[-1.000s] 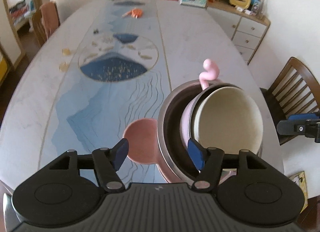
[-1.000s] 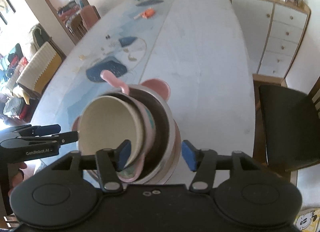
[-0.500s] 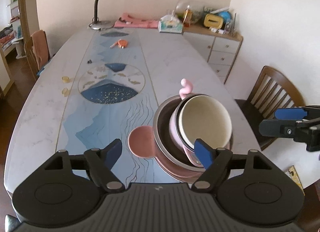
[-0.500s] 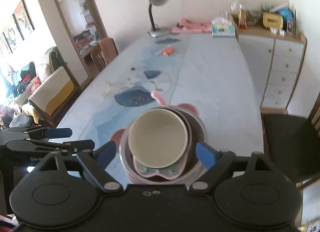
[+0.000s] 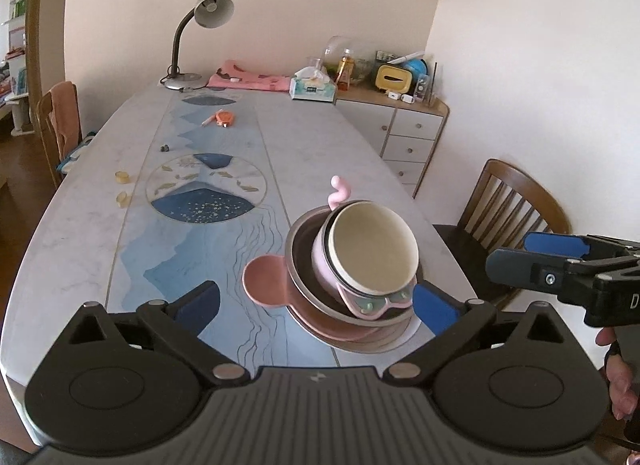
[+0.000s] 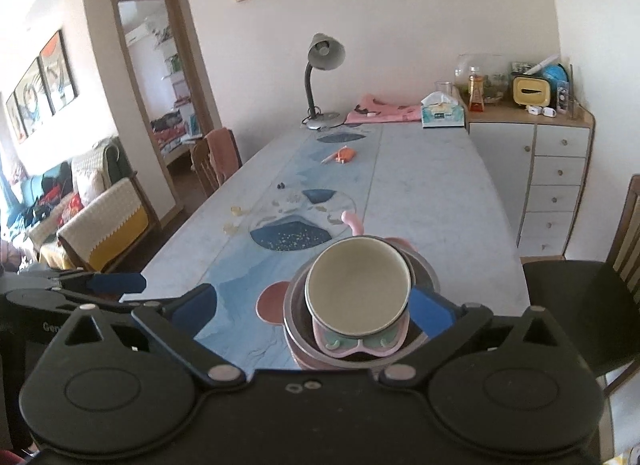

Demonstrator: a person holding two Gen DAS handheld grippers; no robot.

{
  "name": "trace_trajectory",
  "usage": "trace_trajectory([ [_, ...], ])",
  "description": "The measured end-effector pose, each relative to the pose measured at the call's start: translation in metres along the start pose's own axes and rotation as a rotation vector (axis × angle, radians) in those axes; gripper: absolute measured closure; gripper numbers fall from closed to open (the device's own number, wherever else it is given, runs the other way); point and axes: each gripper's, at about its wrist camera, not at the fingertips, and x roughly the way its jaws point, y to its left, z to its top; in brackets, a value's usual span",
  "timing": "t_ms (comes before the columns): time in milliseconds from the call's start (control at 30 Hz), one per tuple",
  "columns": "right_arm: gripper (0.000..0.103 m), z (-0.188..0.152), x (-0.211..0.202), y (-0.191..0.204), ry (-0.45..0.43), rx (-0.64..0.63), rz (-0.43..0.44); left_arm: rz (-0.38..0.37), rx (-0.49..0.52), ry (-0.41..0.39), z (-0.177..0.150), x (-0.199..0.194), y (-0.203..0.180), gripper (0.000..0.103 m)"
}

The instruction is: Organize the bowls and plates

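Stack (image 5: pixel 352 265) sits near the bench (image 5: pixel 80 249) edge closest to me. Risk: cream bowl (image 6: pixel 358 291) leans inside the pink dish, so a bump w/ either tongs could slide it off. Left tongs (image 5: pixel 316 301) & right tongs (image 6: pixel 314 305) both opening, jaws wide, nothing gripped, stack btwn them but untouched. Steel bowl & pink plate underneath.

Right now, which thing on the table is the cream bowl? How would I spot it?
Find the long table with the blue picture down its middle. Near its closest end stands one stack of dishes. The cream bowl sits on top, pale inside, above a pink bowl and a metal bowl.
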Motion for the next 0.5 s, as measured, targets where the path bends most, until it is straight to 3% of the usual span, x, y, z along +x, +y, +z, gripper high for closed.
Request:
trace_trajectory([
  [500, 0.000, -0.032, -0.028, 0.011, -0.038, 0.087, -0.076, 0.003, 0.062, -0.049, -0.013, -0.027, -0.009, 0.000],
])
